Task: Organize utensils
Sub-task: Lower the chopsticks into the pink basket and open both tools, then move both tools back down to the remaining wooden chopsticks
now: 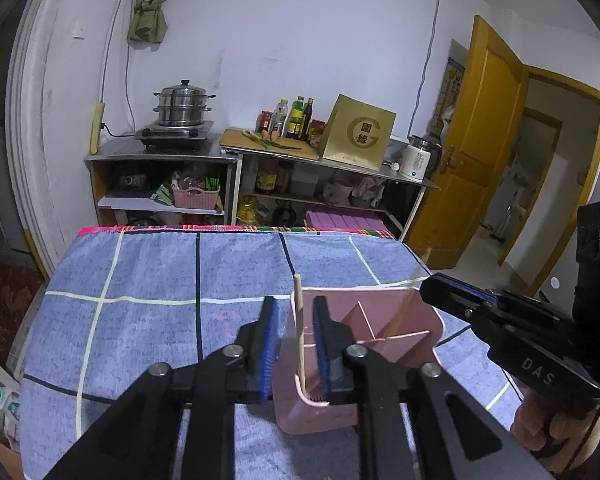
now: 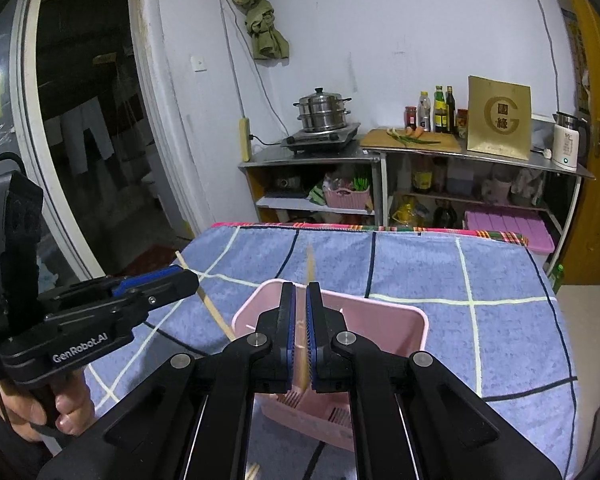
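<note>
Two wooden chopsticks, one pink plastic divided utensil holder [image 1: 396, 320] on the blue checked cloth [image 1: 140, 272]. Left gripper [image 1: 296, 344], jaws parted, frees one chopstick [image 1: 299, 320] leaning in the holder at 9 o'clock; right gripper [image 2: 300, 336] pinches the second [image 2: 301, 354] over it, not yet released.

The left gripper [image 1: 296, 344] stands parted around a chopstick [image 1: 299, 320] leaning in the pink holder [image 1: 428, 320].
</note>
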The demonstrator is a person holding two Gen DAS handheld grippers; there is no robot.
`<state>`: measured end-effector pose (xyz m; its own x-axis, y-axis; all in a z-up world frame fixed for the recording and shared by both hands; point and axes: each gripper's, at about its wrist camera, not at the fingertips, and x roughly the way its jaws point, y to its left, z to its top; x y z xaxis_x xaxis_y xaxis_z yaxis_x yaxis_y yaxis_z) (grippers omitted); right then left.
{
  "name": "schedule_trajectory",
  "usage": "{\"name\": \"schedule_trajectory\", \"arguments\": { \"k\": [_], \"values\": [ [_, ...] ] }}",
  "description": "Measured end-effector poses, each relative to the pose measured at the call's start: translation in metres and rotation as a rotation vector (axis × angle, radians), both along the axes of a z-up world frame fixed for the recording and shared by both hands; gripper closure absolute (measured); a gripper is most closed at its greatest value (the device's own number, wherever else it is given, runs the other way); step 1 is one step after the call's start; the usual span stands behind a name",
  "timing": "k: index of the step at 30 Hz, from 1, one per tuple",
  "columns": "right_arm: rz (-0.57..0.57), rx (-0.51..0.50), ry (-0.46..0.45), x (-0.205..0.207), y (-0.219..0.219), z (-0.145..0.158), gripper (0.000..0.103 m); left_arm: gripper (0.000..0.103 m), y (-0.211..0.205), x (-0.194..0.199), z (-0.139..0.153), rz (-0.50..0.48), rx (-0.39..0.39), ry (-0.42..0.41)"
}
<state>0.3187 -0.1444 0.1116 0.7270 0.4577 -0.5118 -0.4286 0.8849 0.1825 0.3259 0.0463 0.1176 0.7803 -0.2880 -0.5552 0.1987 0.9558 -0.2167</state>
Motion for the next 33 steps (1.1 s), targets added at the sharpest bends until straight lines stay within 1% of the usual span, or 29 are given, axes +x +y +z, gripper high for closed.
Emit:
{"name": "schedule_trajectory", "arguments": {
  "k": [3,7,10,17,21,27,33],
  "values": [
    [-0.001,0.005,-0.002,-0.007,-0.004,0.002,0.094,0.082,0.002,-0.010,0.002,0.000,-0.001,-0.004],
    [0.003,0.020,-0.010,-0.023,-0.011,0.004,0.094,0.082,0.005,-0.030,0.003,0.004,-0.008,-0.012],
    [0.008,0.034,-0.027,-0.043,-0.018,0.005,0.093,0.082,0.008,-0.050,0.002,0.007,-0.021,-0.022],
    [0.015,0.053,-0.054,-0.091,-0.033,0.002,0.092,0.082,0.012,-0.102,-0.007,0.002,-0.023,-0.041],
    [0.025,0.077,-0.036,-0.116,-0.041,-0.008,0.092,0.082,0.010,-0.131,-0.015,-0.008,-0.024,-0.044],
    [0.031,0.062,-0.025,-0.145,-0.046,-0.023,0.092,0.082,0.008,-0.166,-0.032,-0.019,-0.009,-0.033],
    [0.016,0.062,0.015,-0.157,-0.055,-0.040,0.092,0.082,0.006,-0.187,-0.048,-0.041,-0.001,-0.013]
  ]
}}
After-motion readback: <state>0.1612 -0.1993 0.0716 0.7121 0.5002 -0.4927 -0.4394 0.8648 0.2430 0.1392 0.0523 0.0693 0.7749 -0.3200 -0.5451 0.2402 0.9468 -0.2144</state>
